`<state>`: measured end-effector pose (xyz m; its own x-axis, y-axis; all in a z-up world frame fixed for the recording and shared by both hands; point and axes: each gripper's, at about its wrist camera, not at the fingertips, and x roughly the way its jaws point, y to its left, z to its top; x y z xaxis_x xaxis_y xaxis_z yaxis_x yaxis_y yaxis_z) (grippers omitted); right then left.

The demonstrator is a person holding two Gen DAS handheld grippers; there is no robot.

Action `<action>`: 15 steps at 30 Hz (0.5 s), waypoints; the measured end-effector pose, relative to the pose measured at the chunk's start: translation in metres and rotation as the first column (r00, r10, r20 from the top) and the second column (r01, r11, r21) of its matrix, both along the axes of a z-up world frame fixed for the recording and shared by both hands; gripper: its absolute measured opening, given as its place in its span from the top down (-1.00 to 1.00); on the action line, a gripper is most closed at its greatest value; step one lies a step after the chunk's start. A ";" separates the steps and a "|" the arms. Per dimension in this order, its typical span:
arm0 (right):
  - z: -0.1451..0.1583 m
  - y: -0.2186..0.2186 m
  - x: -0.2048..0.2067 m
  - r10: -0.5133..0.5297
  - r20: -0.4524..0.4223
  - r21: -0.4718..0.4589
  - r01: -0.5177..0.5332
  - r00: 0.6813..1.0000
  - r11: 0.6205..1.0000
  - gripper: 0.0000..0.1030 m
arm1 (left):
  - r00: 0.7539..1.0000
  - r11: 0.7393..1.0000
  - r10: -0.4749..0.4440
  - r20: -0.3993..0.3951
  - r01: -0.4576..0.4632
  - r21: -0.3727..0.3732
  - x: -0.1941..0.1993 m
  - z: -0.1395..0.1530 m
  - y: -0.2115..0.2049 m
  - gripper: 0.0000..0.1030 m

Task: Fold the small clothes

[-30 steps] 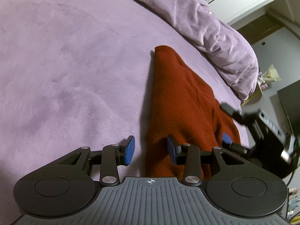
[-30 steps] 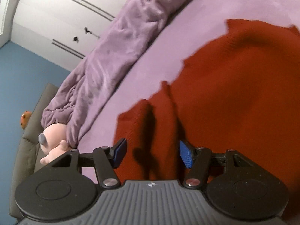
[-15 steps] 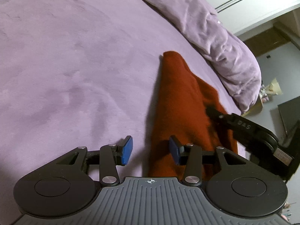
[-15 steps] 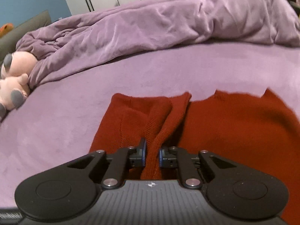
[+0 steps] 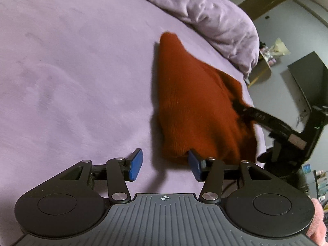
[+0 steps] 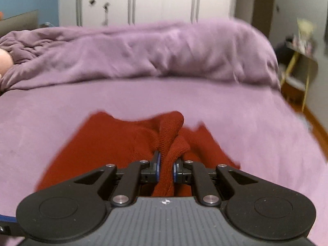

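Observation:
A rust-red knitted garment (image 5: 190,106) lies on the purple bed, lifted and bunched along its right side. My left gripper (image 5: 165,165) is open and empty; its right pad (image 5: 193,167) touches the garment's near edge, its left pad (image 5: 136,164) is over bare bedding. My right gripper (image 6: 165,168) is shut on a fold of the garment (image 6: 170,135) and holds it raised. In the left wrist view the right gripper (image 5: 238,107) reaches into the cloth from the right.
A rumpled purple duvet (image 6: 155,51) is piled along the far side of the bed (image 5: 71,71). White wardrobe doors (image 6: 164,0) stand behind. A small yellow-legged side table (image 6: 297,65) and a dark screen (image 5: 307,78) stand off the bed's right side.
My right gripper closed on a fold of the red garment and lifted it, bunching the cloth. My left gripper stayed open at the garment's near edge.

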<state>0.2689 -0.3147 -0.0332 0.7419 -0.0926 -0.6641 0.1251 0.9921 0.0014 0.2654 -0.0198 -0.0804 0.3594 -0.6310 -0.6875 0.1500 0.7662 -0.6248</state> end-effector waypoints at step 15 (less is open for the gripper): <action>-0.020 -0.019 0.010 -0.027 -0.025 0.240 0.032 0.999 0.970 0.28 | 0.999 0.989 -0.013 0.044 0.006 0.148 -0.007 -0.001 -0.035 -0.12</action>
